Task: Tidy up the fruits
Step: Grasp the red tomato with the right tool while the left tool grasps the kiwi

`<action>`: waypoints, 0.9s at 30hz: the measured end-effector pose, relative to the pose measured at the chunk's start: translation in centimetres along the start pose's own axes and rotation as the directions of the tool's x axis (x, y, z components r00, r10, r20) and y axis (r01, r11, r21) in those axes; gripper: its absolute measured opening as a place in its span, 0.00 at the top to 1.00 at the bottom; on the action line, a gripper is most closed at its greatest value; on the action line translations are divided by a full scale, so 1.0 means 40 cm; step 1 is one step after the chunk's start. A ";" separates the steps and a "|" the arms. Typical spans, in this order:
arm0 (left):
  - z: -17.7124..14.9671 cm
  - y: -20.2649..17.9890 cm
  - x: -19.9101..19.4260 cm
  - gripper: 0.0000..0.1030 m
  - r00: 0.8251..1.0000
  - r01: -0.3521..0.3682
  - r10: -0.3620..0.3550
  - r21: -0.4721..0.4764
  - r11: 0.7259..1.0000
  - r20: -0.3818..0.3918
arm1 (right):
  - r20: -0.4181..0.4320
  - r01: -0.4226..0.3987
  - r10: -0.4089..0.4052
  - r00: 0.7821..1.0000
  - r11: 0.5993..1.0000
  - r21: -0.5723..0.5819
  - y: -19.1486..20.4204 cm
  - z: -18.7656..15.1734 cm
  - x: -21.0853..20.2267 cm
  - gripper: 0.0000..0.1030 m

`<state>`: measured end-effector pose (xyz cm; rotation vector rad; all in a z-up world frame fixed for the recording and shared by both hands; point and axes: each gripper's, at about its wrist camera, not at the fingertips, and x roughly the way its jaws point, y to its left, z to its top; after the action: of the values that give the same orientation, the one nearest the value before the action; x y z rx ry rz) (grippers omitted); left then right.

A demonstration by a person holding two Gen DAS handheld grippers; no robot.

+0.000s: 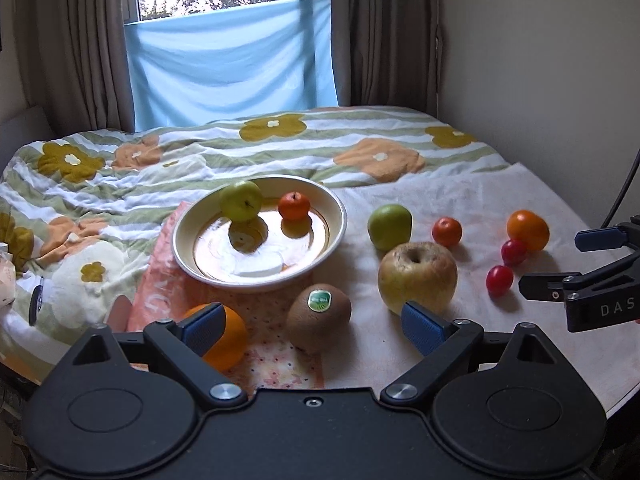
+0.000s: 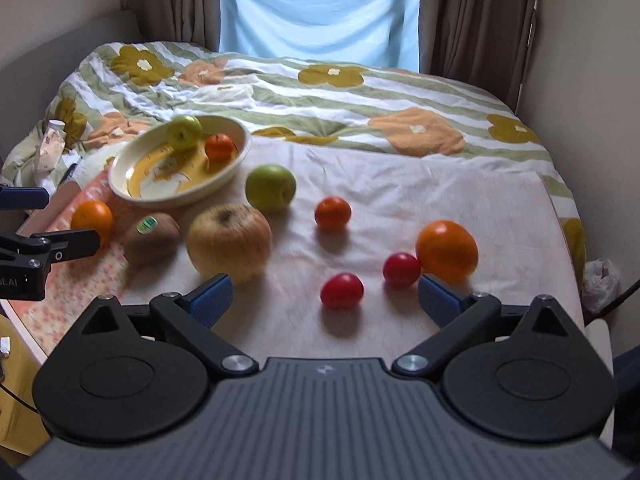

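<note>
I look from left to right. My left claw (image 1: 316,326) is wide apart and holds nothing. An orange (image 1: 228,336) sits by its left finger, and a brown kiwi (image 1: 319,312) sits right between the fingers. Behind them is the bowl (image 1: 182,236), which rests on a pink bag (image 1: 160,280). A small green apple (image 1: 241,200) and a little orange (image 1: 294,206) are already in it.

Next comes the big yellow apple (image 1: 418,276), with a green apple (image 1: 389,226) behind it. More to the right are another little orange (image 2: 333,213), two red tomatoes (image 2: 342,290), and a big orange (image 2: 447,251). All these lie loose on the white towel (image 2: 460,200). My right claw (image 2: 324,300) is wide apart too, empty, with the near tomato between its fingers.

I think the round fruits could roll if I bump them, because the bed is soft. The tomatoes could squash if I pinch hard. The bowl looks tilted, so fruit dropped in fast may tip it.

The bed edge is close on the right, near the wall. The middle of the towel has the most room to move.
</note>
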<state>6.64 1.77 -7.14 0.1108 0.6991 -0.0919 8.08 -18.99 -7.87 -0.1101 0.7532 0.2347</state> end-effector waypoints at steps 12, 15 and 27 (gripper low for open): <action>-0.022 -0.007 0.157 0.24 0.998 0.006 -0.002 0.065 0.998 -0.066 | -0.052 0.001 0.000 0.999 1.000 0.021 -0.026 -0.059 0.102 0.00; -0.022 -0.006 0.188 0.27 0.997 0.010 -0.004 0.075 0.997 -0.080 | -0.056 0.001 0.000 0.998 1.000 0.009 -0.028 -0.065 0.119 0.00; -0.016 0.001 0.241 0.43 0.992 0.046 -0.036 0.075 0.996 -0.119 | -0.080 -0.013 0.013 0.997 1.000 0.007 -0.025 -0.065 0.157 0.10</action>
<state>13.56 1.46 -13.85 0.1772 0.8158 -0.1529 11.01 -19.36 -14.06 -0.1088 0.8341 0.2413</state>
